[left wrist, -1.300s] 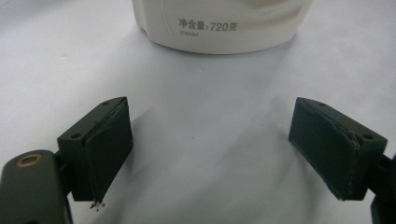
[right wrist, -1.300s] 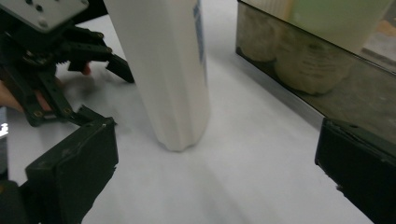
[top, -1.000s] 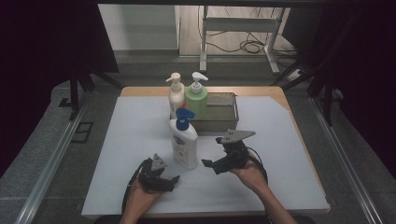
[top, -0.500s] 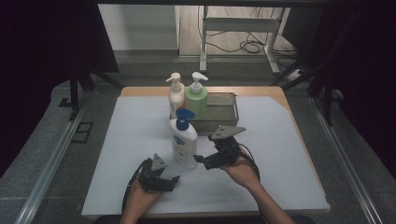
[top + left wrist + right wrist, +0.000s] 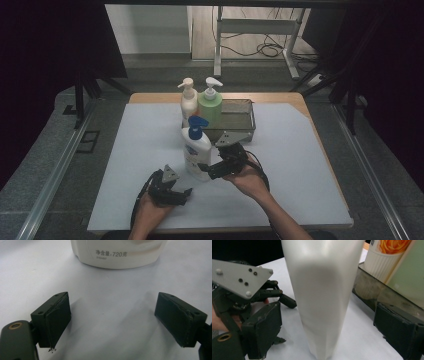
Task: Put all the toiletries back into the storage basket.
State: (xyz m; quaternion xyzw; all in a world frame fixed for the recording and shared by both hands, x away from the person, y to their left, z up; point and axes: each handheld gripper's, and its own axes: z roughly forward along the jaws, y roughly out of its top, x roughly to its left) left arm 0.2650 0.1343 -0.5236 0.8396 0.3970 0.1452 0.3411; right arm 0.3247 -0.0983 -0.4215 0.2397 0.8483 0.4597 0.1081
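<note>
Right gripper (image 5: 212, 169): jaws wide, one on each side of the white bottle (image 5: 196, 150). In the right gripper view the bottle (image 5: 322, 295) stands between the pads with a clear gap on both sides; no contact visible. The jaws have just been closing a little, with the bottle between them but not gripped. The bottle's top is cut off in that view and its label faces away.

Left gripper (image 5: 175, 192): jaws wide, holding nothing. In the left gripper view only bare white surface (image 5: 110, 315) lies between the pads, and the bottle's base (image 5: 117, 255) stands ahead at 12 o'clock, apart from them. Only its lowest band shows, with small print partly legible.

Position of the bottle: upright on the surface (image 5: 300, 165), near centre, blue pump (image 5: 198, 121) on top. The left gripper lies at its 7 o'clock, the right at its 4 o'clock.

At the bottle's 12 o'clock stand a cream pump bottle (image 5: 188, 100) and a green pump bottle (image 5: 210, 102), by the left end of a dark tray (image 5: 245, 117). Whether they stand inside the tray cannot be told. The high view is dim; jaw contact cannot be judged from it.
</note>
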